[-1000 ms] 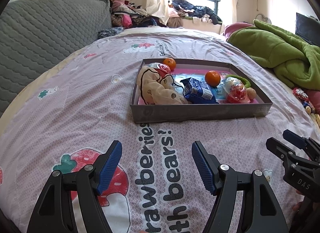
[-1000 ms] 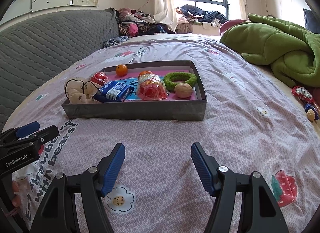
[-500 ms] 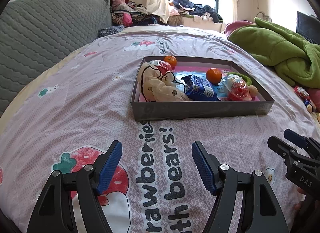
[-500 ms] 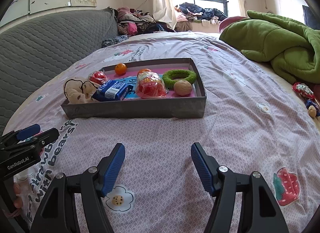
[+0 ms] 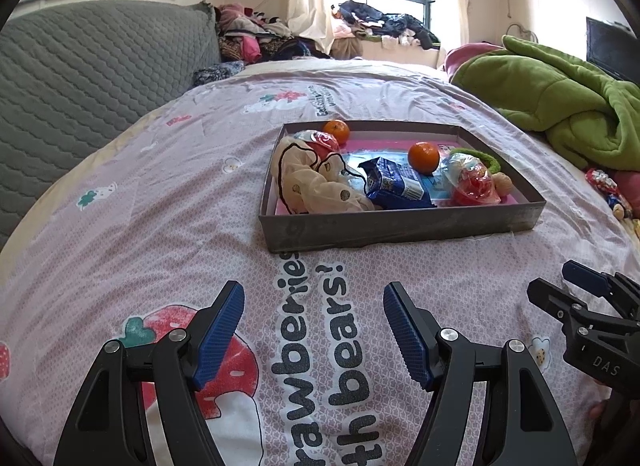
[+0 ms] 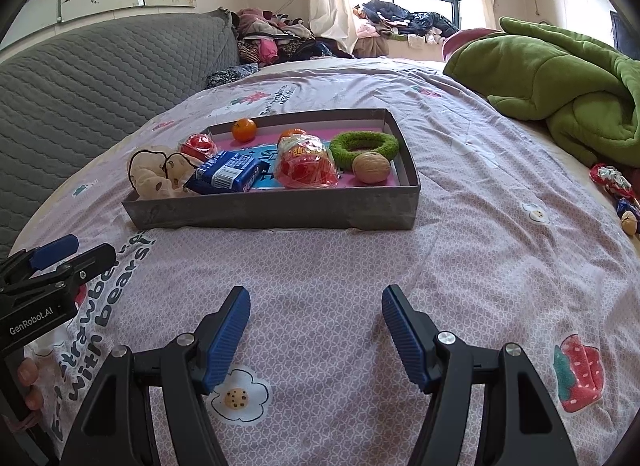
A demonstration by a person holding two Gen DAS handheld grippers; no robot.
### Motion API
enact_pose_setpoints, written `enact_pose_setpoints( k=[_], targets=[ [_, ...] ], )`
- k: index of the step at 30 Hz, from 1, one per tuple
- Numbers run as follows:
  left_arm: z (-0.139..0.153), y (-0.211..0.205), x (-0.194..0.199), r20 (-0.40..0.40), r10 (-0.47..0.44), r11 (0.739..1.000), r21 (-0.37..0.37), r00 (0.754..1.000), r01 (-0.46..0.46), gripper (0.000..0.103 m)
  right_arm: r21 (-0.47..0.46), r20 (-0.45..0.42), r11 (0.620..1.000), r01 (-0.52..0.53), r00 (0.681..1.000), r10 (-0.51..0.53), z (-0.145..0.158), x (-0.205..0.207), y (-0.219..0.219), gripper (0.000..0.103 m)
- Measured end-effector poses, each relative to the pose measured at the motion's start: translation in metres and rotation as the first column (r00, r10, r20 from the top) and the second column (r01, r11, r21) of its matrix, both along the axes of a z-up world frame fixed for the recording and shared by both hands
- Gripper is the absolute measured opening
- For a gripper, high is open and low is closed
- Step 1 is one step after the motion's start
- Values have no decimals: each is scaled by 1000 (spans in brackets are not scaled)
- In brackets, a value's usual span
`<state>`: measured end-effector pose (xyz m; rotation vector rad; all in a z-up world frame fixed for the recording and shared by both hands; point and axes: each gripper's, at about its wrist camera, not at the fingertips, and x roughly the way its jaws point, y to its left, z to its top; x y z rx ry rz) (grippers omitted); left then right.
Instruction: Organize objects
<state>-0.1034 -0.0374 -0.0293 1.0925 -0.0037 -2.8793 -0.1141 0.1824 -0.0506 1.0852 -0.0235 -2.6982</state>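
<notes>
The left gripper [image 5: 314, 330] and the right gripper [image 6: 316, 332] are both held wide apart above the bedspread [image 5: 160, 225], with nothing gripped between the blue pads. A bare stretch of printed cloth is left between each gripper and the near wall of the grey tray [image 6: 272, 209], which is set on the bed ahead of both.

Inside the tray are seen a blue packet [image 6: 226, 175], a red-filled bag [image 6: 306, 163], a green ring [image 6: 364, 143], a walnut [image 6: 371, 167], two oranges [image 5: 423, 157] and a cream cloth pouch [image 5: 312, 181] draped over the left edge. One orange is half hidden behind the bag in the right view.

A green blanket [image 6: 560, 81] is bunched along the right side, and small wrapped items [image 6: 612, 181] beside it are cut off by the frame and cannot be made out.
</notes>
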Motion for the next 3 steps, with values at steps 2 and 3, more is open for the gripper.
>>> enact_pose_setpoints(
  k=[2,3],
  targets=[
    [0,0,0,3,-1,1000,0,1000,1,74,-3,4,1000,1,1000,-1,-1,-1,1,68],
    [-1,-1,0,5,-1,1000,-2,1000,1,74,-3,5,1000,2,1000,-2,-1,-1,1,68]
  ],
)
